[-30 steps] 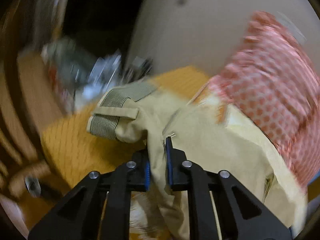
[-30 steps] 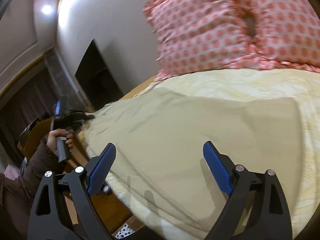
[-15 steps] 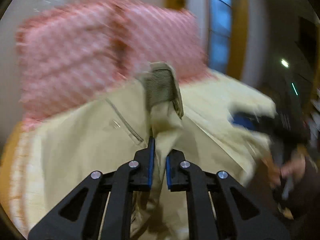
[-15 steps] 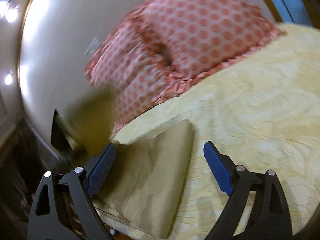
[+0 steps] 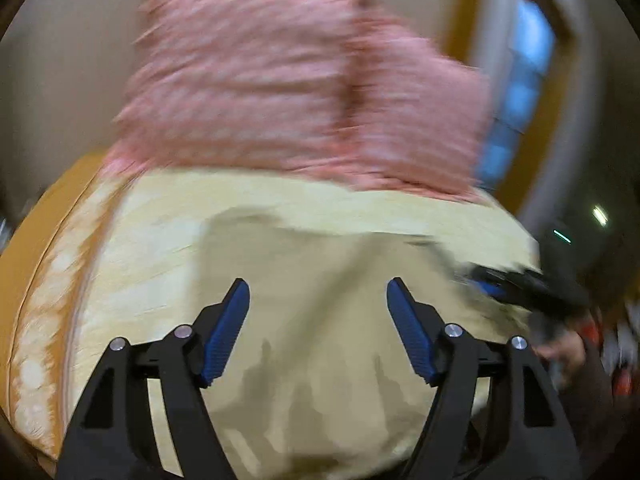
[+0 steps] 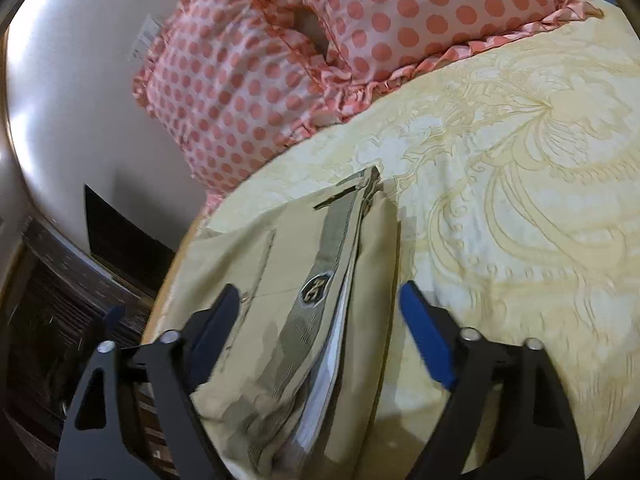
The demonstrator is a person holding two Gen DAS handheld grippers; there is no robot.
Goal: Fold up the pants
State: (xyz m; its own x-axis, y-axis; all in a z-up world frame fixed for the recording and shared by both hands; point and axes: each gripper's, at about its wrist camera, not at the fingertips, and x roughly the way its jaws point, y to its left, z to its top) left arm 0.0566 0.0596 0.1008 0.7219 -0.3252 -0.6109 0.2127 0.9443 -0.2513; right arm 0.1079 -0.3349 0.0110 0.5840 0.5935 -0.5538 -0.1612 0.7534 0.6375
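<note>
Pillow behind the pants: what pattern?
Coral polka dots on pale pink pillow; clearest in right wrist view.

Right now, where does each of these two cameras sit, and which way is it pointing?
Left wrist: sits on the left gripper, open, facing the khaki pants and blurred pink pillows; the right gripper shows at right.
Right wrist: sits on the right gripper, open, looking over the folded pants, the yellow bedspread and polka-dot pillows.
Shared: pants, pillows, bedspread.
</note>
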